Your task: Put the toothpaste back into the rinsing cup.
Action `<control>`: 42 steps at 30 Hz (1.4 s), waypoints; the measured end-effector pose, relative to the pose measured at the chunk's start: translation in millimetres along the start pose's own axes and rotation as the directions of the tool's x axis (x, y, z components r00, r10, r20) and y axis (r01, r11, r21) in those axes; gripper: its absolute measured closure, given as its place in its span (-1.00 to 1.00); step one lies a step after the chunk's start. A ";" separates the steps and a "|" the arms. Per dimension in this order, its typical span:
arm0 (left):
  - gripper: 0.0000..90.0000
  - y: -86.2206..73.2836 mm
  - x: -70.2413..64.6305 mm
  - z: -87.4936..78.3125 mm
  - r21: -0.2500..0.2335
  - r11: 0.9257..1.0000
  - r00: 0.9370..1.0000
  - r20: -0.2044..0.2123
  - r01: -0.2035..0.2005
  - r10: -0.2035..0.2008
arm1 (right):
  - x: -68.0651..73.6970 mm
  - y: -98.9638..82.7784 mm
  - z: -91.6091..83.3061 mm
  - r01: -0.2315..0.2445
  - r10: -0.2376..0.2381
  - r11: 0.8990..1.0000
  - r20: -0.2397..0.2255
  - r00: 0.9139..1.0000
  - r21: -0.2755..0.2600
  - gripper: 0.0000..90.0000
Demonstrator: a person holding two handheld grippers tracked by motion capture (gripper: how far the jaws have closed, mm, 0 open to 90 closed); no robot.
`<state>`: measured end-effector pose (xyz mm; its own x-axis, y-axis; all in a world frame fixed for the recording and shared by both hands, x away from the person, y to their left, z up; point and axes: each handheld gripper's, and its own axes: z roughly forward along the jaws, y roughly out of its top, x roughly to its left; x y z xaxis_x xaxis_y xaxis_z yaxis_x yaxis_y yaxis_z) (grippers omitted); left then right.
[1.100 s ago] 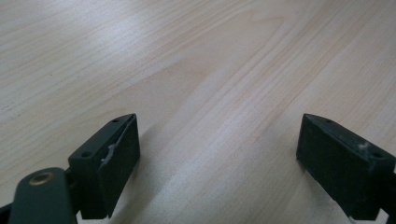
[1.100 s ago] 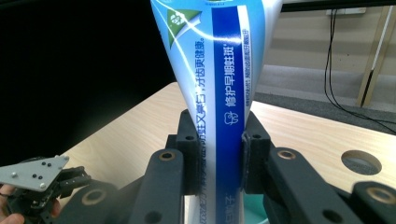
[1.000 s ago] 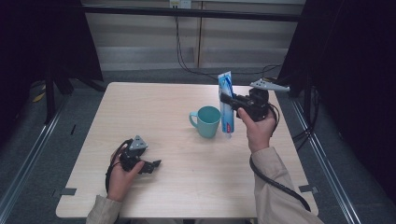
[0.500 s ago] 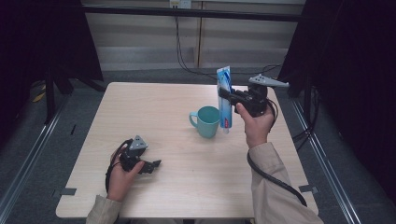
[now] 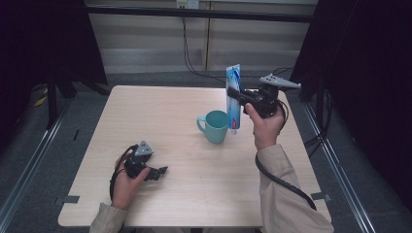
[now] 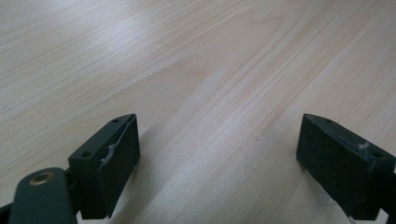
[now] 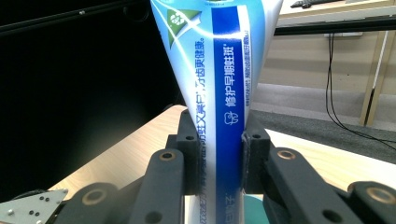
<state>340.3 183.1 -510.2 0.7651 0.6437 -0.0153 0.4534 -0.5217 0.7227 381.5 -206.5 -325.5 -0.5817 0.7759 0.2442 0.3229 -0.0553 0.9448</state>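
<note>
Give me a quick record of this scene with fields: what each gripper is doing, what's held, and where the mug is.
right gripper: shut on the toothpaste tube, held upright, cap end down
tube position: lifted, its lower end beside the rim of the teal mug
mug: upright on the table, handle toward the person's left
left gripper: jaws open with nothing between them, low over the near left of the table

Left claw [image 6: 219, 163] agape over probably bare table [image 6: 210, 70]
</note>
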 end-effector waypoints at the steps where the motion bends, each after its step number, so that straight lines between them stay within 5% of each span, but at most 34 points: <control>1: -0.71 0.0 0.0 0.0 0.000 1.000 1.000 0.000 0.000 0.000 | -0.4 0.4 0.5 0.004 -0.004 1.000 0.000 1.000 0.001 0.65; 42: -0.71 -0.1 -0.6 0.4 -0.008 1.000 1.000 -0.001 0.008 -0.008 | -2.9 7.3 30.5 0.028 -0.029 0.999 -0.008 1.000 -0.016 0.65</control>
<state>340.0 182.5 -510.6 0.7608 0.6487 -0.0207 0.4562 -0.5118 0.7279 408.2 -190.0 -325.9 -0.5966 0.7721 0.2189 0.2943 -0.0432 0.9547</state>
